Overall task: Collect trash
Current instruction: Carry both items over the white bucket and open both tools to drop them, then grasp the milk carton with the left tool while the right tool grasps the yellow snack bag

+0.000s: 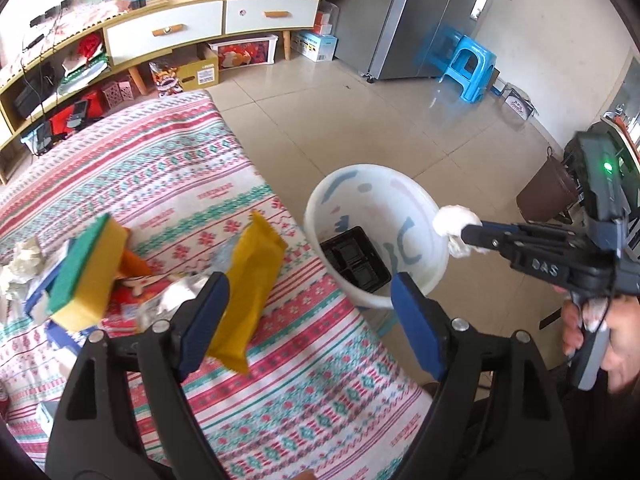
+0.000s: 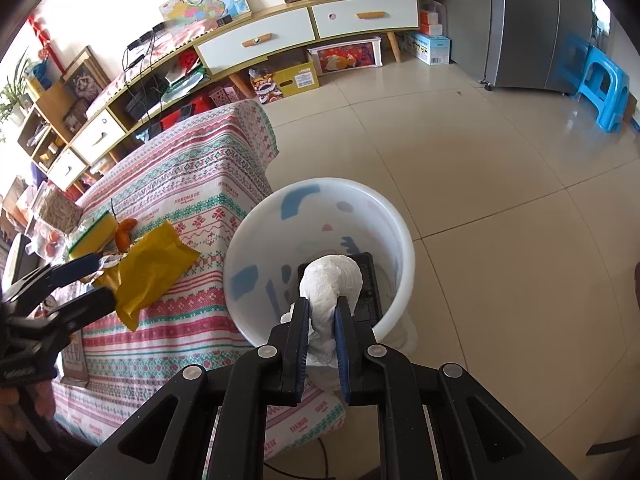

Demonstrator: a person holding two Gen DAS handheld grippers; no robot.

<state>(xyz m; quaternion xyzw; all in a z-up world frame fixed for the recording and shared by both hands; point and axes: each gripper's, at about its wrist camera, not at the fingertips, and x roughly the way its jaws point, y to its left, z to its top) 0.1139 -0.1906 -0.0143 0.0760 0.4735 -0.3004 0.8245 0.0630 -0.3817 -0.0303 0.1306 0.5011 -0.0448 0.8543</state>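
My right gripper (image 2: pixel 322 312) is shut on a crumpled white tissue wad (image 2: pixel 330 284) and holds it above the white plastic bin (image 2: pixel 256 224), which has a black plastic tray (image 2: pixel 366 280) inside. In the left wrist view the right gripper (image 1: pixel 466 234) holds the tissue wad (image 1: pixel 454 224) at the bin's (image 1: pixel 316 200) right rim. My left gripper (image 1: pixel 308 300) is open above the table edge; a yellow wrapper (image 1: pixel 250 292) hangs against its left pad, apparently in the air. In the right wrist view the wrapper (image 2: pixel 150 272) lies by the left gripper (image 2: pixel 100 278).
The table has a red, white and green patterned cloth (image 1: pixel 160 176). On it lie a yellow-green sponge (image 1: pixel 86 270), an orange object (image 1: pixel 134 262), foil scraps (image 1: pixel 180 292) and more crumpled tissue (image 1: pixel 24 260). A blue stool (image 1: pixel 470 68) and a brown bin (image 1: pixel 546 190) stand on the tiled floor.
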